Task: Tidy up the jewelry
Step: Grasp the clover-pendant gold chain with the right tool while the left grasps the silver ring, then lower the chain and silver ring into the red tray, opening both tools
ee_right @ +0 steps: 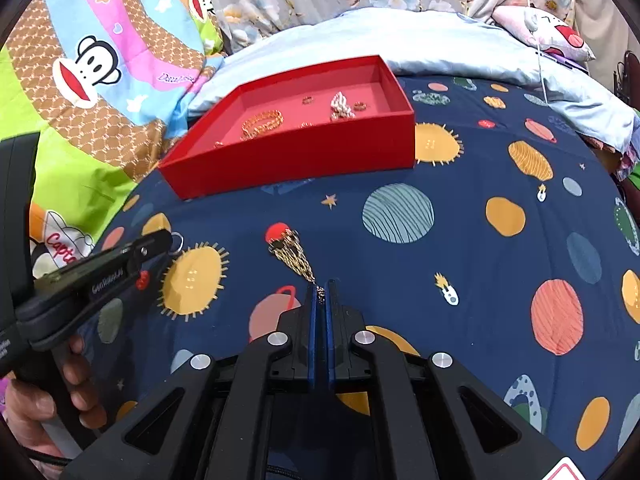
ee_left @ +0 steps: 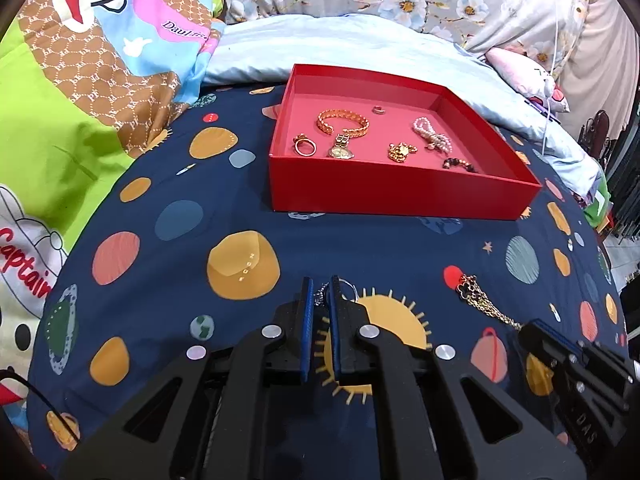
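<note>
A red box [ee_left: 400,196] [ee_right: 300,156] sits on the navy planet-print bedspread and holds a gold bracelet [ee_left: 342,122], a gold ring [ee_left: 306,146], a watch [ee_left: 341,150], a pearl bracelet [ee_left: 432,134] and other small pieces. My left gripper [ee_left: 321,286] [ee_right: 168,240] is shut on a silver ring piece [ee_left: 349,287] [ee_right: 177,242] in front of the box. My right gripper [ee_right: 320,288] [ee_left: 528,326] is shut on the end of a gold chain necklace [ee_right: 296,256] [ee_left: 480,300], whose dark pendant rests on the bedspread.
A cartoon-print quilt [ee_left: 100,80] is heaped at the left. A pale blue blanket [ee_left: 360,44] and a pink pillow [ee_left: 528,76] lie behind the box. A person's hand [ee_right: 60,392] grips the left tool's handle. The bed's edge drops off at the right.
</note>
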Tool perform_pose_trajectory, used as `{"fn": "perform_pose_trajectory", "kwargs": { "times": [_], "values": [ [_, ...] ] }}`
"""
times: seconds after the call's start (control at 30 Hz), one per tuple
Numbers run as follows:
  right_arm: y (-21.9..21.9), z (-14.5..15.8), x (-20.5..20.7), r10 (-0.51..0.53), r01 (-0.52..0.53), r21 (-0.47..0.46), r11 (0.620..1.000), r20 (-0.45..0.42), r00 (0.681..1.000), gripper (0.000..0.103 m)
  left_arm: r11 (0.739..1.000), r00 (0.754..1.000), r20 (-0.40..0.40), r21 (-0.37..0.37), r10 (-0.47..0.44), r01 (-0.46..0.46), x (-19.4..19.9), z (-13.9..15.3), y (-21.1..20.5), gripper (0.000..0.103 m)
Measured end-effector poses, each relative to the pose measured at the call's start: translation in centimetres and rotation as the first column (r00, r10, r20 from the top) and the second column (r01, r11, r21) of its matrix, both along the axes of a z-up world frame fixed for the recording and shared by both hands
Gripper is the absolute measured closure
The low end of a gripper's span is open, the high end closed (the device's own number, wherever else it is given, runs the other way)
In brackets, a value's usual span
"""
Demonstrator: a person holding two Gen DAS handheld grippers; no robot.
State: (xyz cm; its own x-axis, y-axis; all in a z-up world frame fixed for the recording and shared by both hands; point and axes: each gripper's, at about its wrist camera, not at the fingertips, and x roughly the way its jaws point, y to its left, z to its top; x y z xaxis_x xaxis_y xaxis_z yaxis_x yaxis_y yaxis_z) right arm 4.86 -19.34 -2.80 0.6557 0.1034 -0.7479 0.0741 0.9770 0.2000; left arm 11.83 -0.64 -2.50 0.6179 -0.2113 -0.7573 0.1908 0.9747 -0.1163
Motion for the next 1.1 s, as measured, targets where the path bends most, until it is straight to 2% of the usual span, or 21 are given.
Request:
{"fn": "perform_pose_trajectory", "kwargs": {
  "times": [0.63, 1.1],
  "values": [
    [-1.3, 7.9, -1.2, -0.006, 0.001, 0.032, 0.999, 0.168, 0.986, 0.100, 0.997, 0.997, 0.073, -0.064, -0.029, 0.034, -2.2, 5.8, 0.6, 0.096],
    [-2.1, 13.0, 1.8, 0.016, -0.017, 0.001, 1.000, 0.285, 0.959, 0.100, 0.997, 0.983, 0.175, -0.047, -0.054, 0.063, 0.2, 10.5, -0.6, 0.096]
  ]
}}
